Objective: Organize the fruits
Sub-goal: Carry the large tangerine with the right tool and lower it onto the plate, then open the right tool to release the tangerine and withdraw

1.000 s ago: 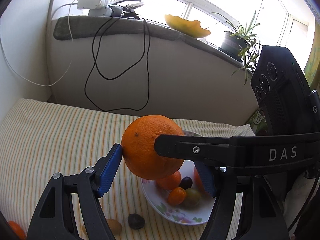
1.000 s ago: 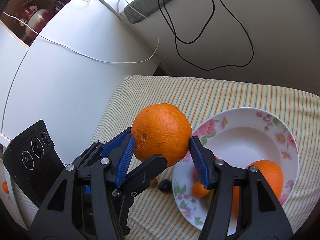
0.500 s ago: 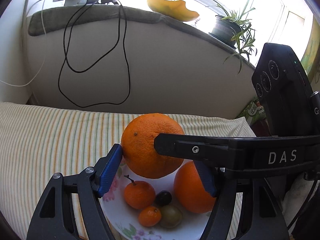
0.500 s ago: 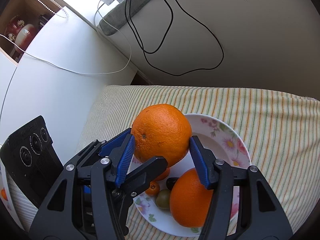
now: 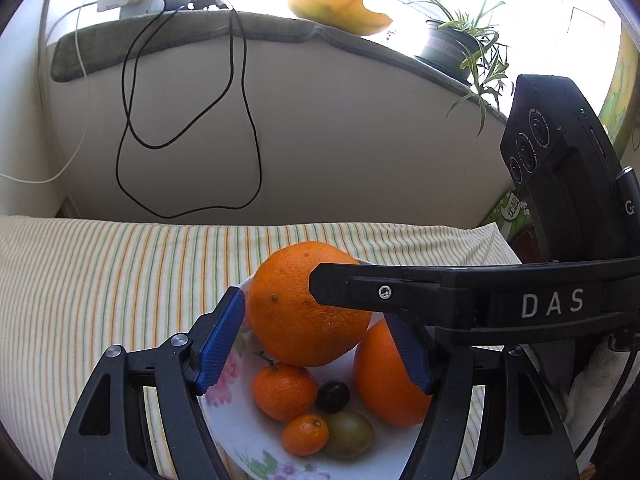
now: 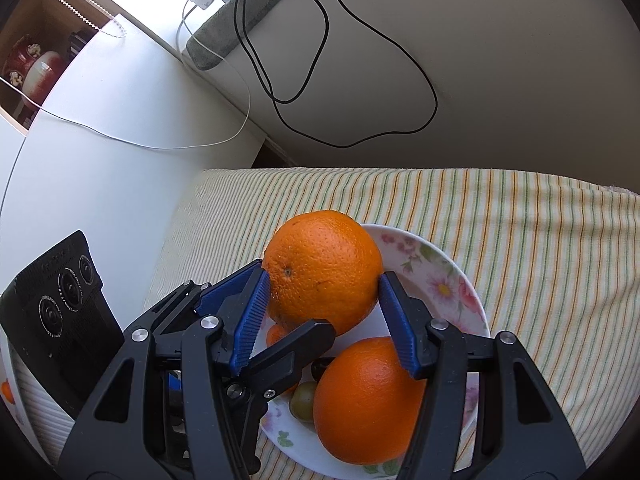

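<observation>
1. 2 grippers, 1 fruit: the left gripper (image 5: 312, 310) and the right gripper (image 6: 324, 280) both clamp the same large orange (image 6: 324, 272).
2. Fingers, left: at a middling spread, blue pads (image 5: 220, 340) pressed on the orange's 2 flanks.
3. Fingers, right: slightly narrower, ribbed pads (image 6: 250, 316) seated on opposite sides of the fruit. In the left wrist view 1 black finger (image 5: 400, 292) of this gripper crosses the orange's upper right.
4. Location of the orange: between both pairs of fingers, over the flowered plate (image 6: 460, 280). Whether it touches the fruit beneath cannot be told.
5. Below and behind the fingertips, on the plate: 1 second orange (image 5: 384, 384), 1 mandarin (image 5: 284, 390), 1 small orange fruit (image 5: 305, 436), 1 green fruit (image 5: 348, 434), 1 dark fruit (image 5: 333, 395).
6. Step in hand, as judged: delivery of the large orange to the plate, release not yet made.
7. Next move calls for: lowering onto the bare part of the plate just beyond the fingertips, then parting both pairs of fingers together, so that the round fruit settles and does not roll onto the striped cloth (image 5: 120, 280).
8. Pose: both grippers pitched steeply downward at the plate, side by side, converging on the orange with their fingers interleaved.
</observation>
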A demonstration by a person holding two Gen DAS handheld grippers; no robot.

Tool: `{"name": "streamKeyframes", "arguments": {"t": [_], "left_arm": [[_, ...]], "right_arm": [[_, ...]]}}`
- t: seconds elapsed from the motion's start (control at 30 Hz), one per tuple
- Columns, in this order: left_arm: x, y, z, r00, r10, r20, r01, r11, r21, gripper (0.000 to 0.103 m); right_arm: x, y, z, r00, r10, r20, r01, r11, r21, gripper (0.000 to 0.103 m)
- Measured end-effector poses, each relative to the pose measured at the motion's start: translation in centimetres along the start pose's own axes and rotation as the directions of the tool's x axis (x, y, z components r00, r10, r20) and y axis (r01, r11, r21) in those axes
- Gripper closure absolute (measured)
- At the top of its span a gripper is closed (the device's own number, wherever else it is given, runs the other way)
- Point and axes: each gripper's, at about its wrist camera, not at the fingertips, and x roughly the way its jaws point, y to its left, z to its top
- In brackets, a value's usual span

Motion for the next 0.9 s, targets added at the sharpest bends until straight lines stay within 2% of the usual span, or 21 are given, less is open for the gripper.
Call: {"name": "streamKeyframes", "arguments": {"t": [0.37,0.5,0.73,0.9], "left_arm": [[-2.5,0.7,-0.6,1.000,0.008,0.028,-0.008,1.000,-0.002,0.033],[-3.6,0.9,-1.0,0.999,0.012,0.039,-0.011,1.000,-0.004,0.033],[-6.4,0.8,-2.0,0.997,0.036,0.073,-0.037,0.999,0.000,0.033],[-8.1,0.9,-2.7,0.994,0.051,0.097,-0.051,0.999,0.002,0.030]], "right_arm": [[-2.0,0.7,0.5,0.998,-0.012,0.066,0.012,1.000,-0.004,0.043],[-2.8,1.3,0.0,0.996,-0.022,0.083,0.024,0.999,-0.022,0.037],[-3.7,3.1,-1.2,0.993,-0.044,0.108,0.051,0.997,-0.061,0.037],[-4.5,4.1,-2.3,0.991,-0.050,0.124,0.062,0.994,-0.090,0.028]]}}
